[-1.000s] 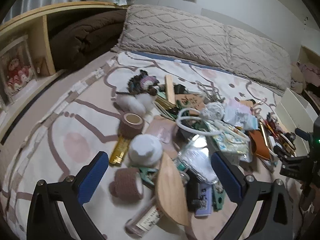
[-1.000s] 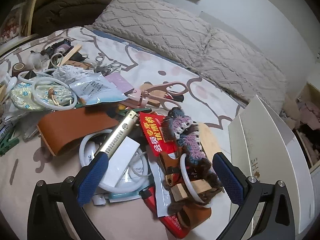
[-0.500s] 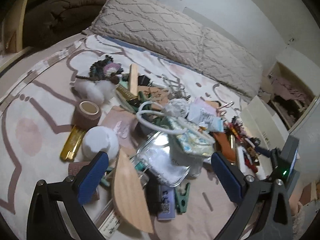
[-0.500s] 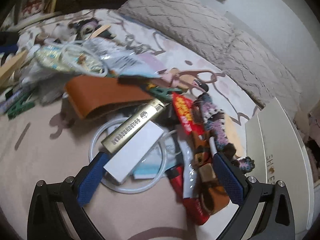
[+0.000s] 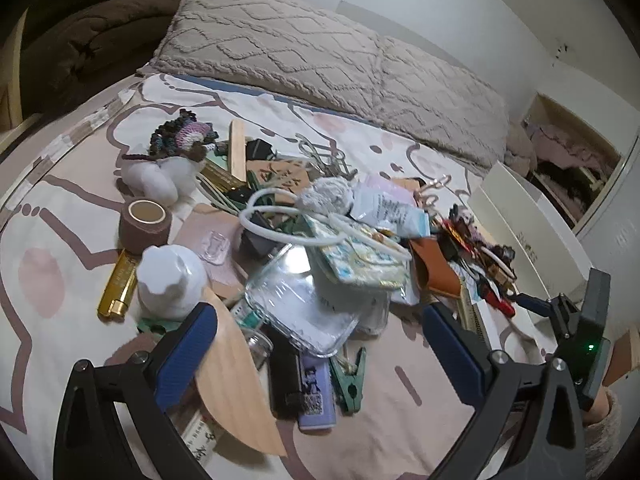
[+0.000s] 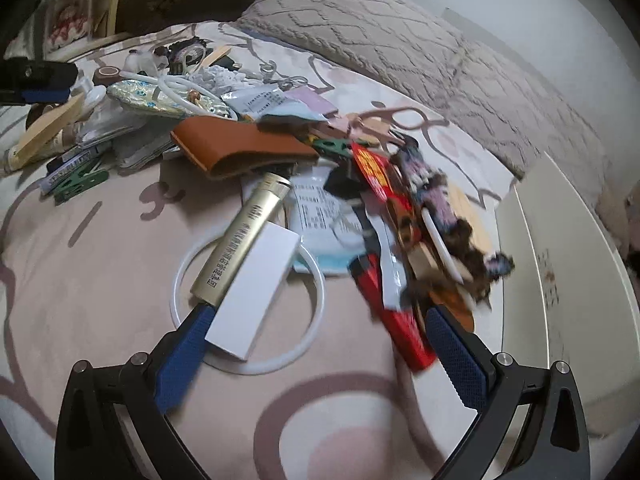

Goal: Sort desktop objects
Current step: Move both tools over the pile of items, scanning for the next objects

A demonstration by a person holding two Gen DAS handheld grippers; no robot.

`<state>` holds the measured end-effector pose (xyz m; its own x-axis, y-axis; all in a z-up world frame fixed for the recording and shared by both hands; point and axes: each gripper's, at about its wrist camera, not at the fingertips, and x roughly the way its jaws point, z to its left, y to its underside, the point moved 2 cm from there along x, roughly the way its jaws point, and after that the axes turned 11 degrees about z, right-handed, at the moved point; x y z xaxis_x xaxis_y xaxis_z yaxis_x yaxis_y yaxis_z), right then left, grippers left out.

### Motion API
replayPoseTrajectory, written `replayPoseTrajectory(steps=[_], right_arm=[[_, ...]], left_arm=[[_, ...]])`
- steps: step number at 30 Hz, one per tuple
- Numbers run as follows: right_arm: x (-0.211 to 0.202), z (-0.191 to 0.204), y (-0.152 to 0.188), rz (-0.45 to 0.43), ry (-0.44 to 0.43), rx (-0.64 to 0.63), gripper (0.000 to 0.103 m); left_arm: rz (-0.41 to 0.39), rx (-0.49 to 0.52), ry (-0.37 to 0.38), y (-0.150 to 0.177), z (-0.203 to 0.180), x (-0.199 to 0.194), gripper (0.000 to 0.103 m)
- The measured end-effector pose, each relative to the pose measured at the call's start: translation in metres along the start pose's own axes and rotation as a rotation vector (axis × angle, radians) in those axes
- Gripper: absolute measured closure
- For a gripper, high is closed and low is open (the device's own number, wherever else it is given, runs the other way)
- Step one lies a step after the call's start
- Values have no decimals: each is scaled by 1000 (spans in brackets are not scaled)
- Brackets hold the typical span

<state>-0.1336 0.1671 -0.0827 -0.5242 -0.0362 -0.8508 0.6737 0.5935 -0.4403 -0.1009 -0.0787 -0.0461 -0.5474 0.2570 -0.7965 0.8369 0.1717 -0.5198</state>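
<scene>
Heap of desktop objects lying on a patterned bedspread, below two knitted pillows; white tray at the heap's right edge (probably the sorting destination, though nothing shows this). Brown leather sleeve: stiff-looking yet pliant, best pinched across its open edge. Clear plastic pouch: light, slippery, likely to buckle; grip a corner seam. Wooden paddle-shaped piece: rigid and thin, take by the rim. White ring: hard and flat on the sheet, partly under a white box that lies against a gold tube; the tube looks smooth and may roll, so close across its middle. White bottle: upright, rounded, grasp at the neck. Tape roll: firm, easy across its width. Green clothes peg: small, rigid. Left gripper and right gripper: both spread wide with nothing between the blue pads, poised low over the near edge of the heap.
</scene>
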Motion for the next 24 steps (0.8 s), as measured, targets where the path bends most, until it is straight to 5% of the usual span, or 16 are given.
replayPoseTrajectory(steps=[24], right_arm=[[-1, -16, 30, 49, -145, 142, 0]], left_arm=[[139, 162, 76, 33, -59, 28, 0]])
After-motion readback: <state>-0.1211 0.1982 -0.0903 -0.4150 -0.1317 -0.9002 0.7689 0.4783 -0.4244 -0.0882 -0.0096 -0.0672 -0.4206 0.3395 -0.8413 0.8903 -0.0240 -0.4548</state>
